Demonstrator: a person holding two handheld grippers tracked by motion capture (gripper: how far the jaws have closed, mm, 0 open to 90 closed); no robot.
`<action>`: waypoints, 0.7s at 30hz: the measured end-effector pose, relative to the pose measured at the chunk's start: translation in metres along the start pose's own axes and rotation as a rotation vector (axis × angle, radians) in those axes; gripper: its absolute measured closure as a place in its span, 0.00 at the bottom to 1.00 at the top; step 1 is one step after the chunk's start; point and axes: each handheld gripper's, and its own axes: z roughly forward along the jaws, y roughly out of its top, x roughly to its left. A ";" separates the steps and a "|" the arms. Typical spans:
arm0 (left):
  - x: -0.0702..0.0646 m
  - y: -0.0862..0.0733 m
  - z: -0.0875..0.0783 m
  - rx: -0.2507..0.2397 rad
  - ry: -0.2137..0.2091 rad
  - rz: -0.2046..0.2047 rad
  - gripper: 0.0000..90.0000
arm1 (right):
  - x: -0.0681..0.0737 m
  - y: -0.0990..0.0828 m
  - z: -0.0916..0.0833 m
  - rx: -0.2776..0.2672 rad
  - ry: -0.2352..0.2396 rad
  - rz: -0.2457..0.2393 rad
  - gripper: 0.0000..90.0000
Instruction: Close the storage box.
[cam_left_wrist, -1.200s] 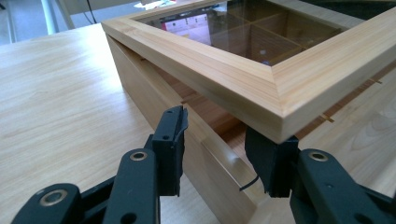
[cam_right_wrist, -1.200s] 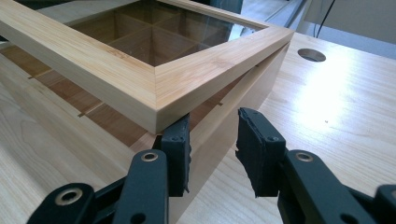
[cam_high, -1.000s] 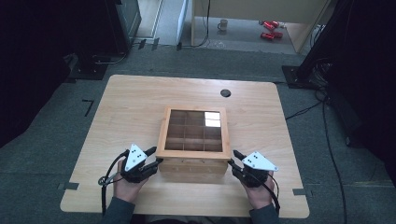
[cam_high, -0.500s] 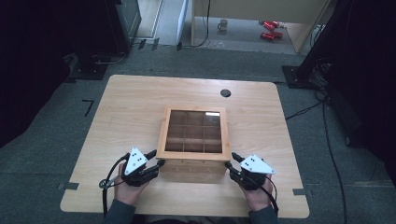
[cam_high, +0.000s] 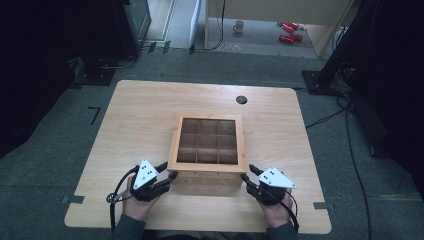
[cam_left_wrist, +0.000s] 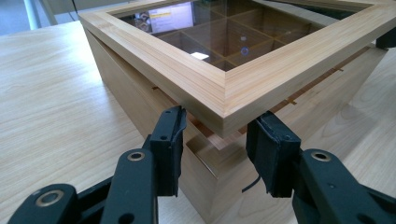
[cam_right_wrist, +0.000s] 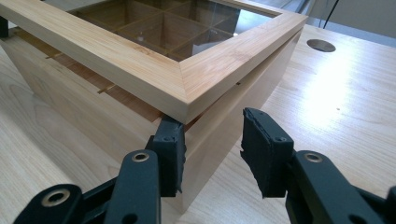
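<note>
Lifted slightly since a second ago, the glass-topped lid (cam_high: 206, 144) rests on your left gripper (cam_high: 169, 170) and right gripper (cam_high: 247, 173), both part-open, right just widening, under its corners to raise it.

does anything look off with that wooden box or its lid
Yes: the glass-topped lid isn't seated. Its near edge is lifted off the wooden box, leaving a gap at both front corners, where the left gripper and right gripper sit.

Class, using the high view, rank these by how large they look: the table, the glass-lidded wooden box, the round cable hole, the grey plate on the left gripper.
1. table
2. wooden box
3. grey plate
4. cable hole
</note>
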 end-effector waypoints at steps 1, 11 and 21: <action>0.000 -0.001 -0.001 -0.001 -0.002 0.000 0.63 | 0.000 0.000 -0.001 0.000 0.000 0.003 0.66; -0.002 -0.006 -0.005 0.018 -0.009 -0.005 0.62 | 0.001 -0.005 -0.007 0.005 0.014 0.020 0.63; 0.002 -0.013 -0.021 0.012 0.002 -0.028 0.62 | -0.002 -0.014 -0.022 0.006 0.000 0.024 0.61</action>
